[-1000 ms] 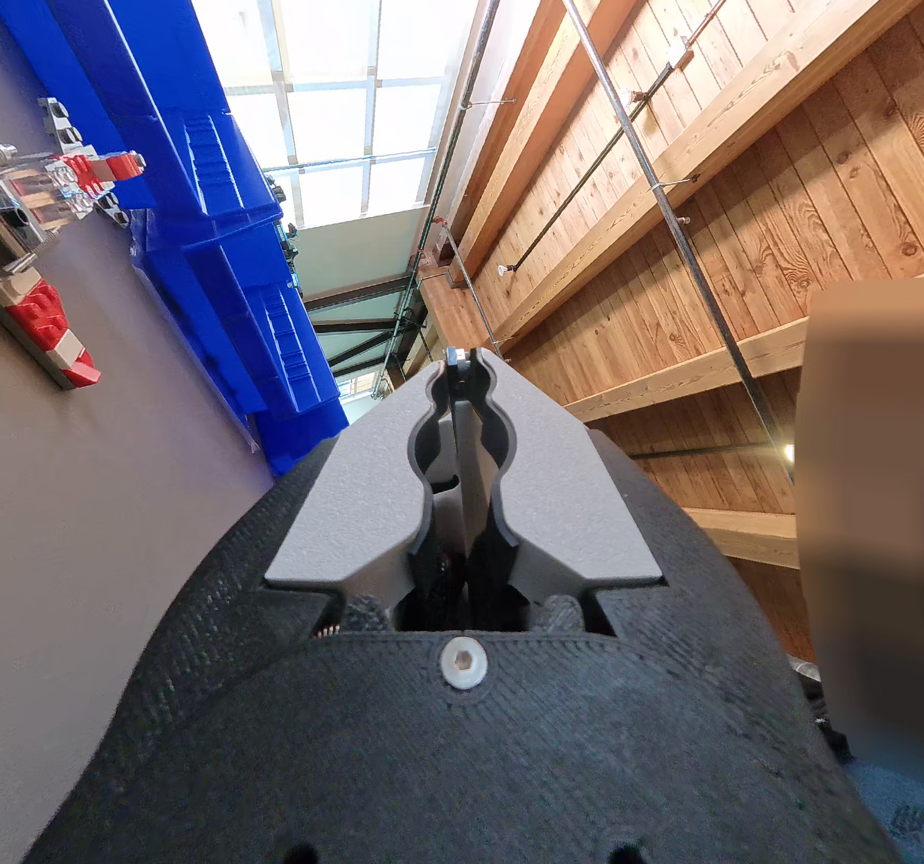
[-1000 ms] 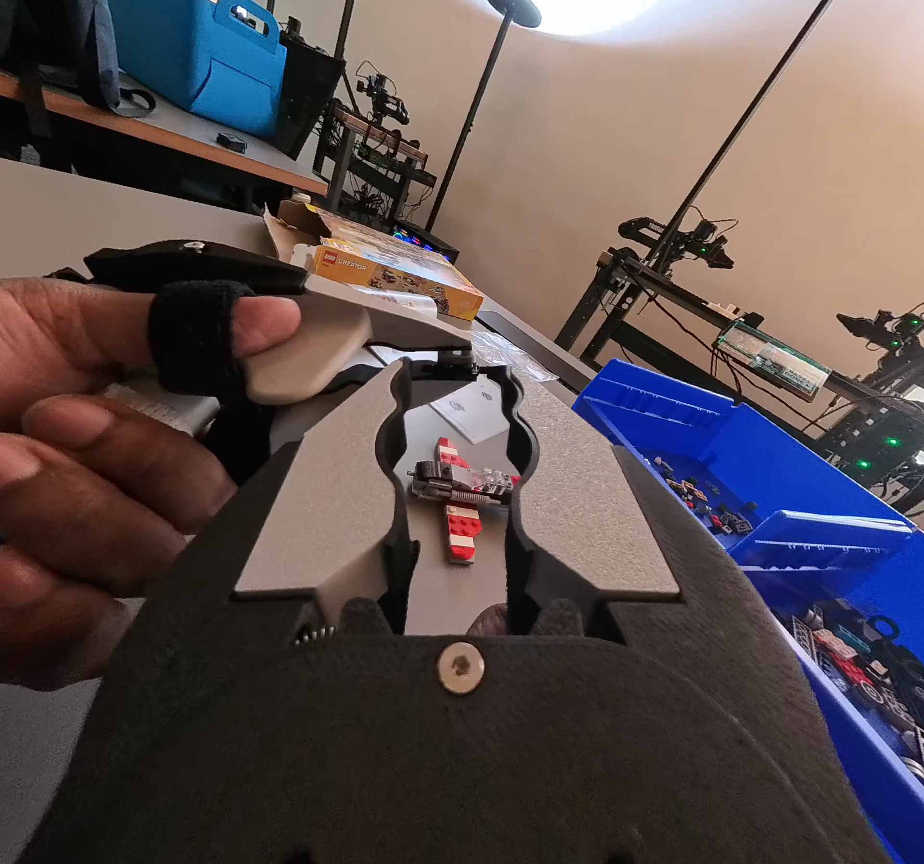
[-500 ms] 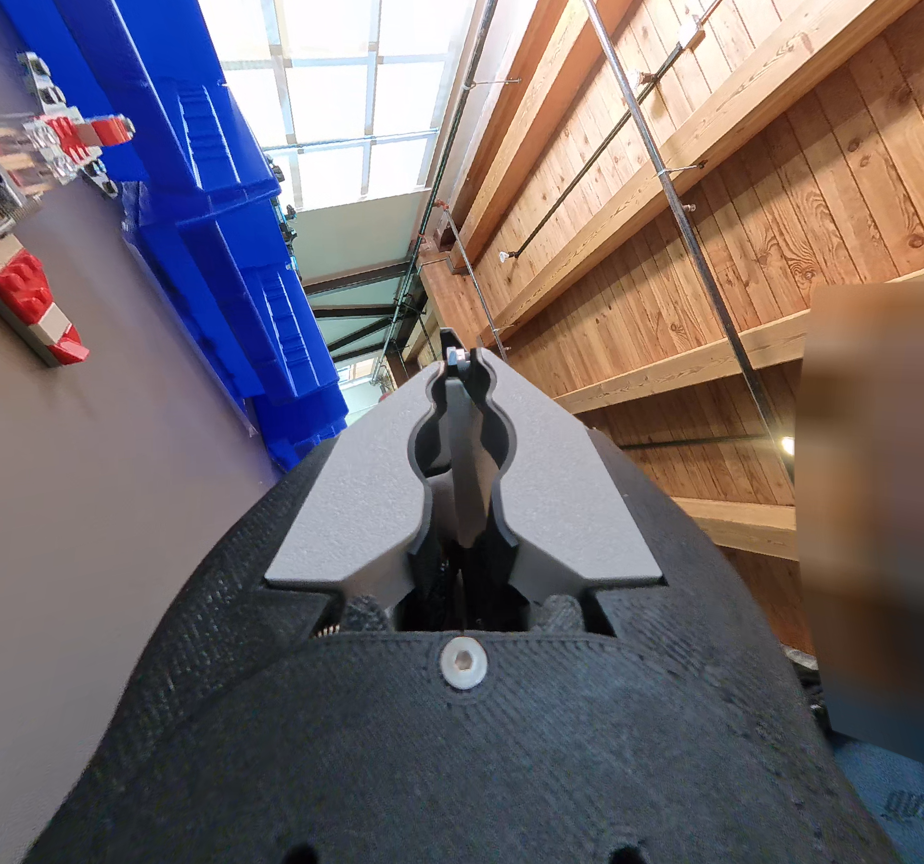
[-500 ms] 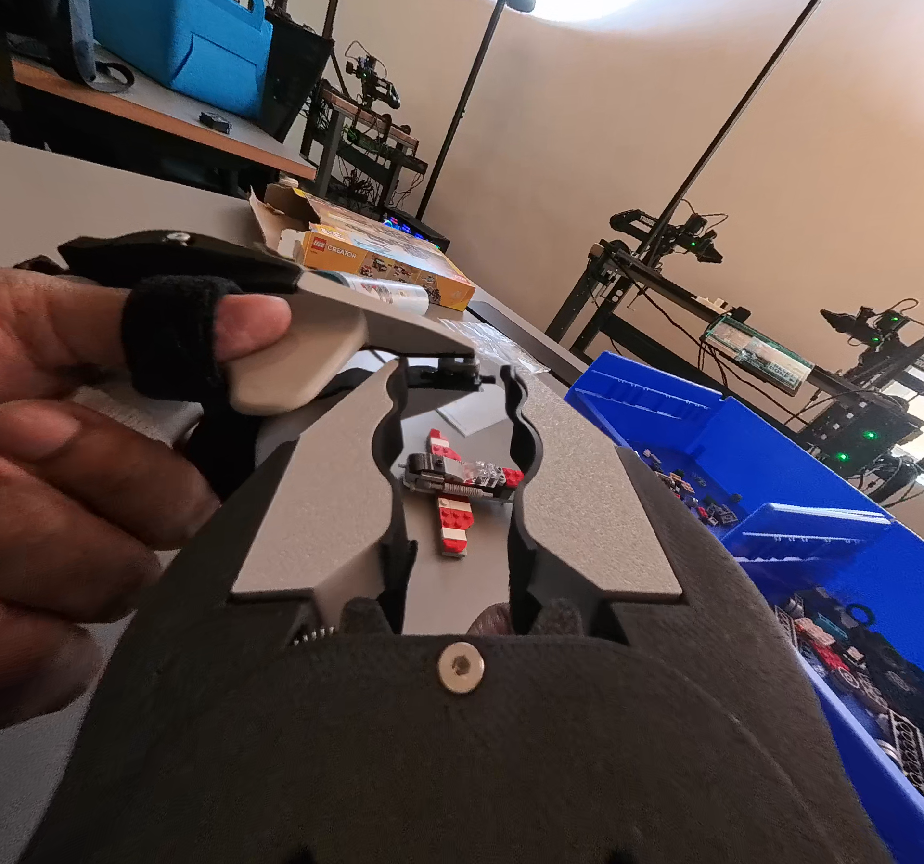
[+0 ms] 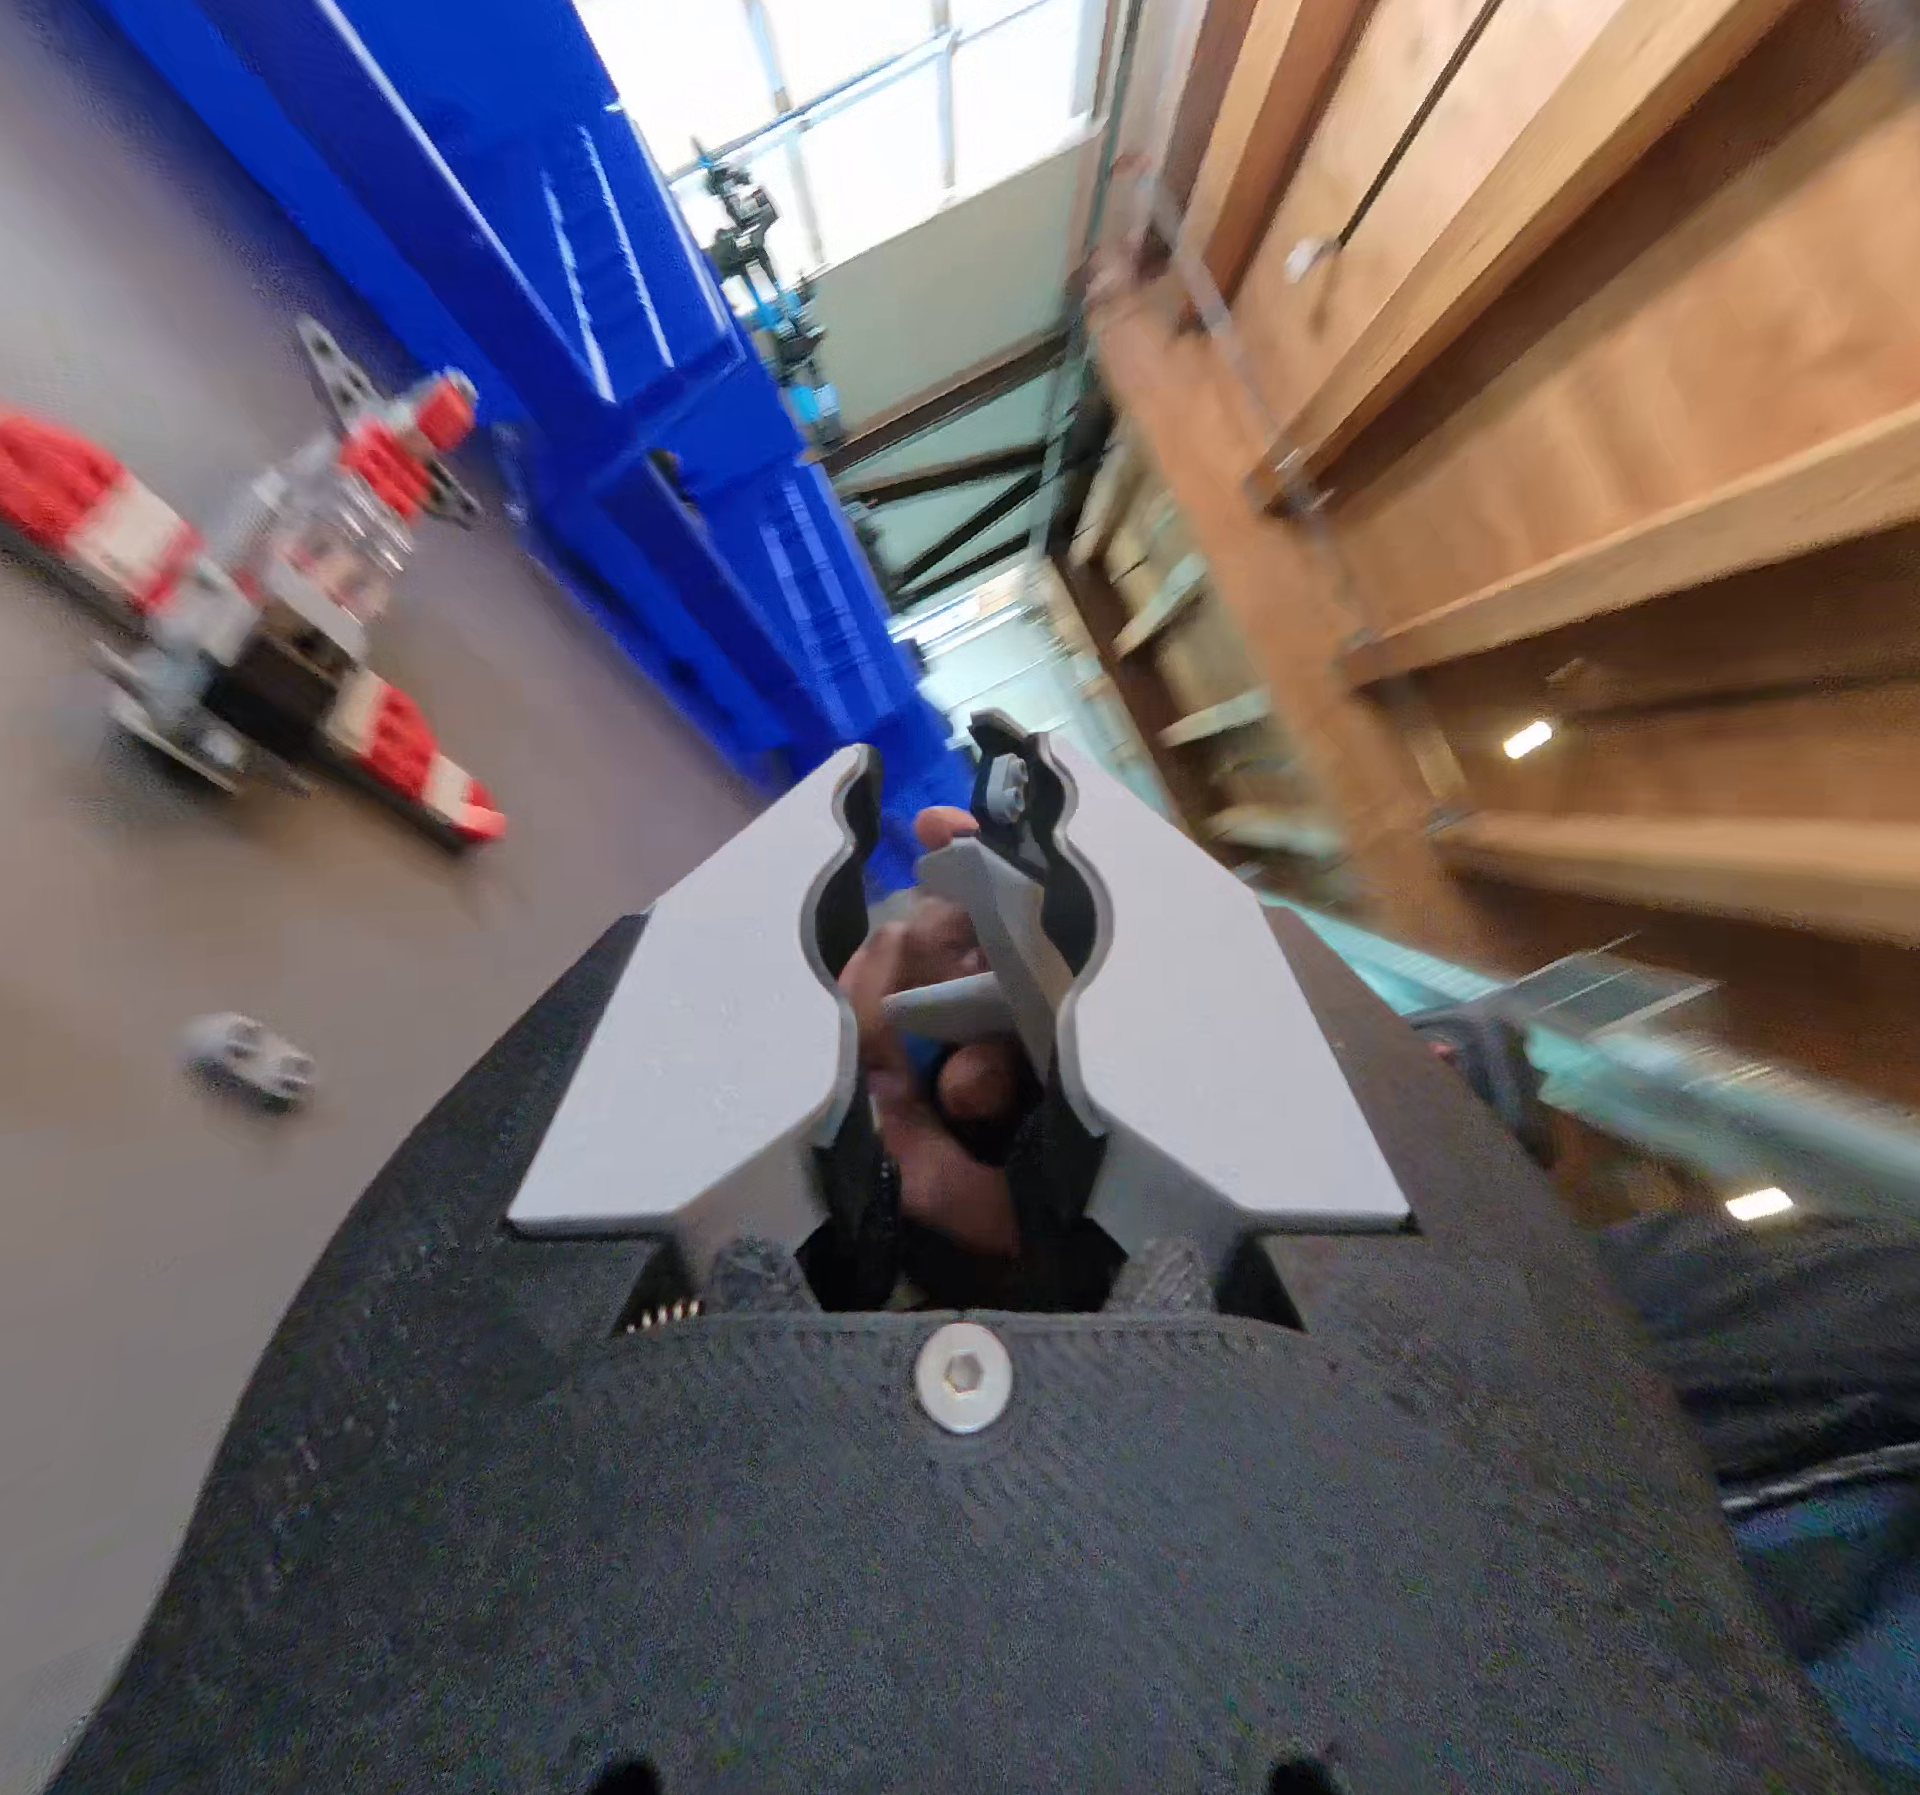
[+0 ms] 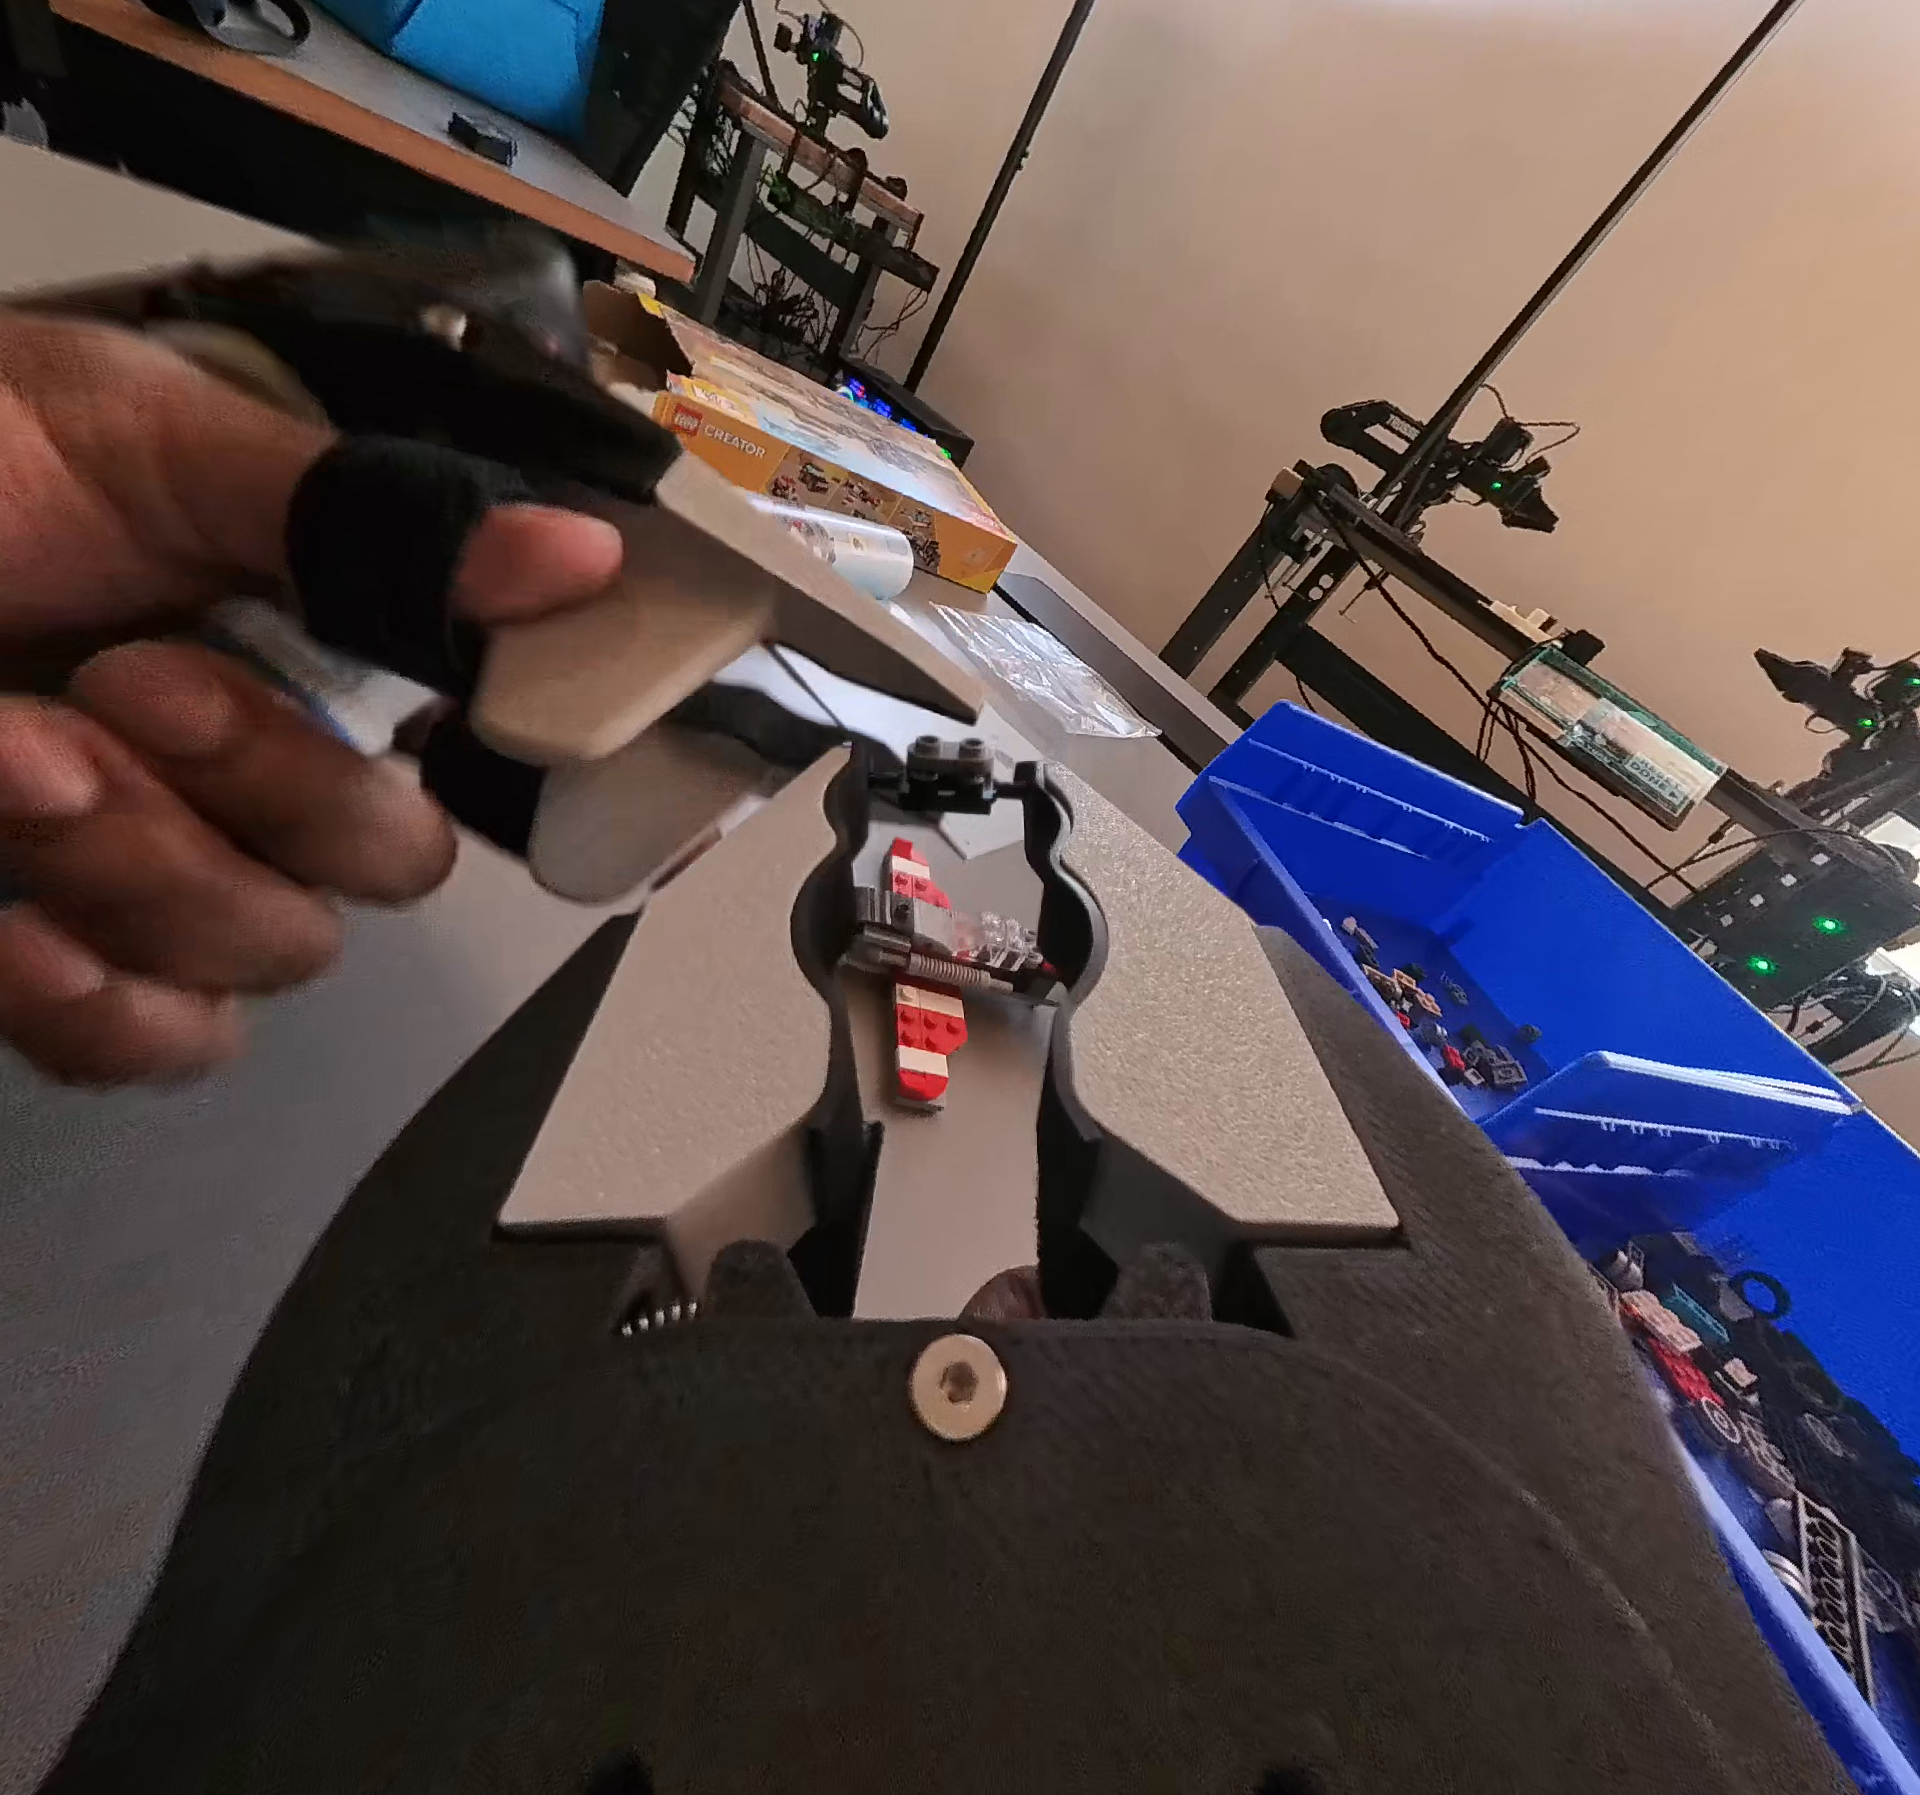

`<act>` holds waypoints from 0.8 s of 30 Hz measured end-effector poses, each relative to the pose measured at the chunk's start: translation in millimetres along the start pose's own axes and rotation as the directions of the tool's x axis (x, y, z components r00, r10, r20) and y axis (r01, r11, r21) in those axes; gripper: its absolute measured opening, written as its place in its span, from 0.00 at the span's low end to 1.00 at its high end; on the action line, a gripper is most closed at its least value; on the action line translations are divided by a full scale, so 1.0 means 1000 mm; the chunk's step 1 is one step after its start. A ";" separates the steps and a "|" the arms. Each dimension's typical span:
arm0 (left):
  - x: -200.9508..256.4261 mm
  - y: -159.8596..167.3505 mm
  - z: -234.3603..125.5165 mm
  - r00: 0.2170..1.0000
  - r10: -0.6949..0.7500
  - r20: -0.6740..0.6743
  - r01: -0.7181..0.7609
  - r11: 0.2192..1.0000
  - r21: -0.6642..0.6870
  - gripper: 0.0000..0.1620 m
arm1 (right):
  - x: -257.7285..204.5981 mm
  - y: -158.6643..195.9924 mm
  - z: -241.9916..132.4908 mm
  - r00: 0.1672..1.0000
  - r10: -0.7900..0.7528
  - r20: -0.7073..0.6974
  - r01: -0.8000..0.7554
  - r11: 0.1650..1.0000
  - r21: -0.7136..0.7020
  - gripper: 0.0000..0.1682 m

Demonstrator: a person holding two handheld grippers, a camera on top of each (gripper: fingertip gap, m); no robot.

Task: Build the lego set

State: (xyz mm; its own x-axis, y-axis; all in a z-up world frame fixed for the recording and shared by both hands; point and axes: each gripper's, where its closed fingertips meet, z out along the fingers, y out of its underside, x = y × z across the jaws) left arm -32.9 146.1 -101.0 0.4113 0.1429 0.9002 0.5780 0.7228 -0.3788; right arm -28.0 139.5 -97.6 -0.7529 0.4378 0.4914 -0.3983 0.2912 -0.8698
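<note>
The red, white and grey lego plane model [image 6: 930, 976] lies on the grey table [image 6: 260, 1278] ahead of my right gripper. It also shows blurred at the left of the left wrist view [image 5: 260, 623]. My right gripper [image 6: 943, 779] is shut on a small dark two-stud piece [image 6: 943, 758] at its fingertips, held above the table. My left gripper [image 5: 951, 769] is open. The small piece [image 5: 1006, 784] sits by its right fingertip, with the right gripper's finger [image 5: 1003, 924] and a hand between the jaws. The left gripper's fingers [image 6: 831, 633] reach in from the left, just above the piece.
A blue bin [image 6: 1558, 924] with several loose pieces runs along the right; it also shows in the left wrist view [image 5: 468, 187]. A yellow lego box [image 6: 831, 467] and a clear bag [image 6: 1039, 665] lie behind. A small grey piece [image 5: 249, 1059] lies on the table.
My left gripper was shut on the small piece and has opened. My right gripper has closed a little onto that piece. The left view has swung, bringing the model further in.
</note>
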 end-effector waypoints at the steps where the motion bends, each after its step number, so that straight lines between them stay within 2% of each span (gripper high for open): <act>1: -0.002 -0.002 -0.002 0.993 0.107 0.049 -0.105 0.993 -0.047 0.17 | -0.001 0.003 0.001 1.000 -0.012 0.012 0.012 1.000 -0.012 0.18; 3: -0.006 -0.002 -0.007 0.928 0.354 0.117 -0.330 0.926 -0.182 0.17 | -0.004 0.008 0.002 0.999 -0.030 0.036 0.031 0.999 -0.034 0.18; 5: -0.010 0.004 -0.011 0.810 0.572 0.129 -0.511 0.796 -0.325 0.14 | -0.006 0.011 0.003 0.998 -0.047 0.050 0.049 0.998 -0.045 0.18; 7: -0.013 0.005 -0.015 0.695 0.708 0.126 -0.619 0.678 -0.397 0.11 | -0.010 0.014 0.004 0.996 -0.063 0.068 0.067 0.996 -0.058 0.18; 8: -0.013 0.007 -0.016 0.665 0.738 0.116 -0.644 0.645 -0.412 0.09 | -0.012 0.015 0.005 0.995 -0.072 0.072 0.077 0.995 -0.060 0.18; 13: -0.009 0.011 -0.016 0.625 0.777 0.077 -0.683 0.592 -0.428 0.05 | -0.016 0.016 0.005 0.992 -0.090 0.087 0.096 0.993 -0.063 0.18; 19: -0.004 0.013 -0.015 0.653 0.756 0.044 -0.677 0.609 -0.413 0.07 | -0.018 0.015 0.005 0.991 -0.092 0.098 0.098 0.994 -0.057 0.18; 24: -0.006 0.013 -0.016 0.637 0.769 0.047 -0.683 0.592 -0.427 0.06 | -0.020 0.014 0.005 0.989 -0.107 0.105 0.113 0.992 -0.049 0.18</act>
State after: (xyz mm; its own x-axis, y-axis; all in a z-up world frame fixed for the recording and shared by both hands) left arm -16.5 144.1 -115.0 0.6732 0.6792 0.2924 0.3623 0.0418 -0.9311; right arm -20.7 130.8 -119.9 -0.7564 0.3126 0.5745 -0.4546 0.3802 -0.8054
